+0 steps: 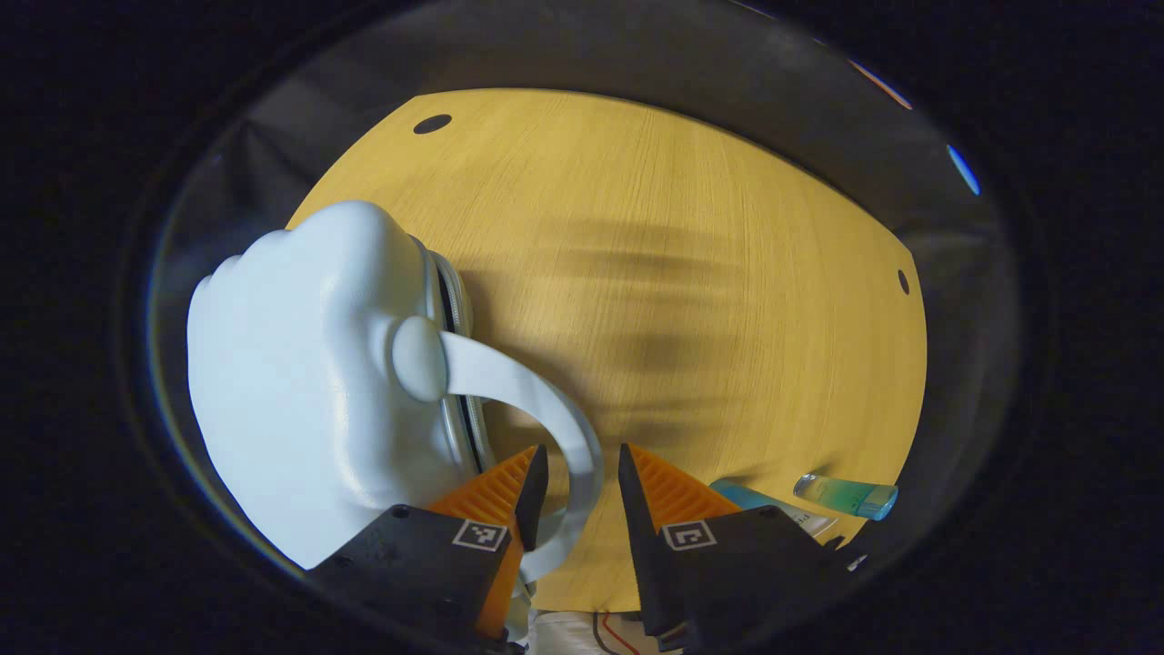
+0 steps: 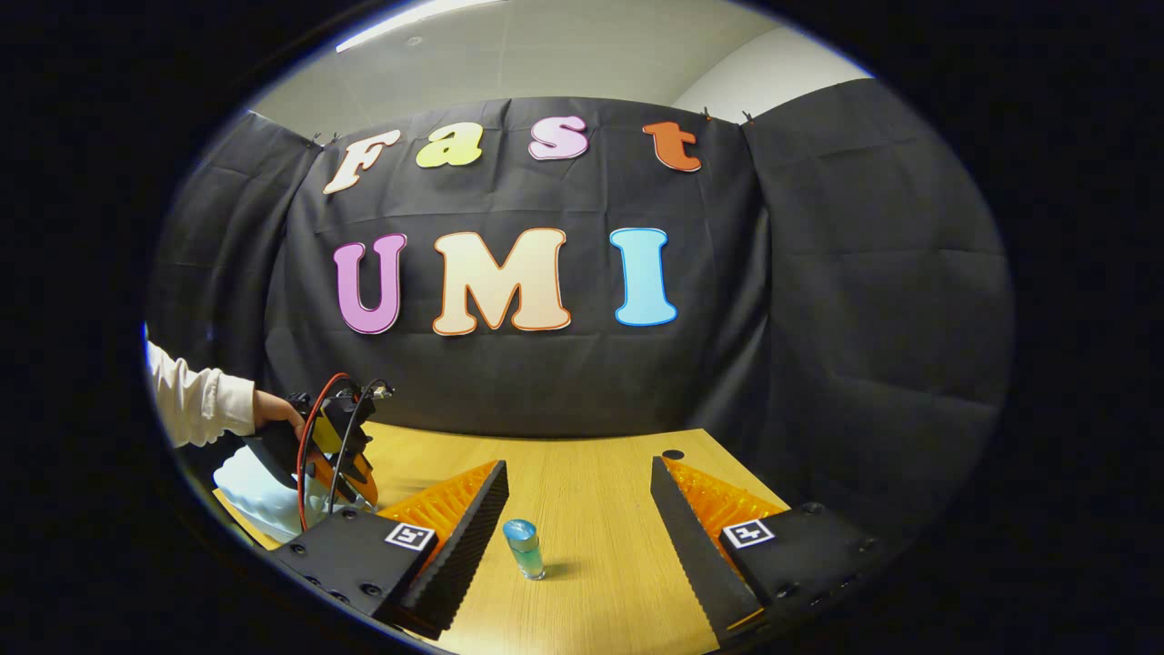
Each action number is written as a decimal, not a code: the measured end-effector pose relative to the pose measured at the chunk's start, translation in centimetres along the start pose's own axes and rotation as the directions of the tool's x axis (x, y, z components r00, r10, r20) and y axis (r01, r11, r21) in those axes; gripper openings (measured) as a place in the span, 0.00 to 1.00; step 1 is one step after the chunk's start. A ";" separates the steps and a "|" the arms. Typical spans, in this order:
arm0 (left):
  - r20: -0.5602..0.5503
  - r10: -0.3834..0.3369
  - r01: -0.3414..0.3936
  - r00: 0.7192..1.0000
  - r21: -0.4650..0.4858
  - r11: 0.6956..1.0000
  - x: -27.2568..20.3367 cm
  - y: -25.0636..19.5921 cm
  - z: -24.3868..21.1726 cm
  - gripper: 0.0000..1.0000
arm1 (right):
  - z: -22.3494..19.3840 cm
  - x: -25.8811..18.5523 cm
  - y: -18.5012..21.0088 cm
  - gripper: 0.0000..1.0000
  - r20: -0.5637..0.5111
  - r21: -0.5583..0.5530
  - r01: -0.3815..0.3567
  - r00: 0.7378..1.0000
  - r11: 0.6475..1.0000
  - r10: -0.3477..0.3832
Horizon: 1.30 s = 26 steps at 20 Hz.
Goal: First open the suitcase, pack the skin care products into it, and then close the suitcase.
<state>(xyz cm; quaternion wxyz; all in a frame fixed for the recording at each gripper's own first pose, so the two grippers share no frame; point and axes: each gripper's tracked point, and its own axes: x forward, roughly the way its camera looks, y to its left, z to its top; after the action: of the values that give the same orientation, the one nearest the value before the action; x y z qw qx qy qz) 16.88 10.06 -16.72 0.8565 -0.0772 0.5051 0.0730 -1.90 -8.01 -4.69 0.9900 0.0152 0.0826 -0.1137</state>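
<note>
Left gripper (image 1: 575, 487) hangs over the suitcase (image 1: 309, 391). The suitcase is pale, hard-shelled and shut, its zip seam running along the edge that faces the bare table (image 1: 691, 273). Its curved handle (image 1: 546, 409) arches out from a round knob on the shell and passes down between the two fingers. The jaws stand apart, one on each side of the strap; whether either finger touches it cannot be told, and neither looks pressed in. So: released, straddling the handle, not yet gripping.

Key relation: the handle's long axis runs roughly along the gripper's line of sight, so the fingers would close across its narrow width. The suitcase body lies to the left of the fingers in the left gripper view, the seam just beside the left finger.

In the right gripper view, the left gripper (image 2: 341, 455) shows far off at the table's left side, held by a hand (image 2: 273, 409) in a light sleeve, over the suitcase (image 2: 259, 496).

Right gripper (image 2: 577, 537) is wide open and holds nothing. A small bottle (image 2: 526, 549) with a blue cap stands upright on the table between its fingers, nearer the left one, touching neither. In the left gripper view the bottle (image 1: 846, 496) shows low at right, beside another blue item that is mostly hidden.

Judgement: opening comes first and falls to the left hand; the right is better placed for the bottle.
</note>
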 end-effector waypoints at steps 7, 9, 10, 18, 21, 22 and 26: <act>-0.059 0.034 -0.036 0.998 -0.030 0.999 2.0 0.7 -1.1 0.24 | -0.6 -0.2 -0.6 0.99 -0.023 0.026 0.002 1.000 1.000 -0.001; -0.058 0.005 -0.008 0.998 -0.047 0.999 2.0 0.0 -1.1 0.19 | -0.8 -0.1 -0.6 0.99 -0.029 0.030 0.002 1.000 1.000 -0.001; -0.057 0.006 -0.008 0.998 -0.042 0.999 2.0 -0.2 -1.0 0.16 | -0.9 -0.2 -0.6 0.99 -0.030 0.031 0.002 1.000 1.000 -0.001; -0.012 -0.015 0.015 1.000 0.000 1.000 0.8 -0.9 0.2 0.02 | -1.2 0.1 0.3 0.99 -0.037 0.013 -0.023 0.999 1.000 0.023; 0.014 -0.040 0.040 0.999 -0.005 0.999 -0.1 -1.5 0.5 0.02 | -1.2 0.1 0.7 1.00 -0.033 0.010 -0.038 0.999 0.999 0.039; 0.028 -0.062 0.062 0.998 -0.014 0.998 -0.7 -1.9 0.8 0.02 | -1.3 0.1 1.0 1.00 -0.035 0.012 -0.045 0.998 0.999 0.045; 0.092 -0.115 0.120 0.989 -0.052 0.991 -2.7 -1.9 2.2 0.02 | -1.5 0.1 2.0 0.99 -0.041 0.014 -0.075 0.996 0.997 0.076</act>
<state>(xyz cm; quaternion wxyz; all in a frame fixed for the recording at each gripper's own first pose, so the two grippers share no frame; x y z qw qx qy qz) 17.84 8.50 -13.22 0.8785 -0.1279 0.4586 0.0400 -1.60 -5.97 -6.12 0.9915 0.0270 0.1018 -0.0763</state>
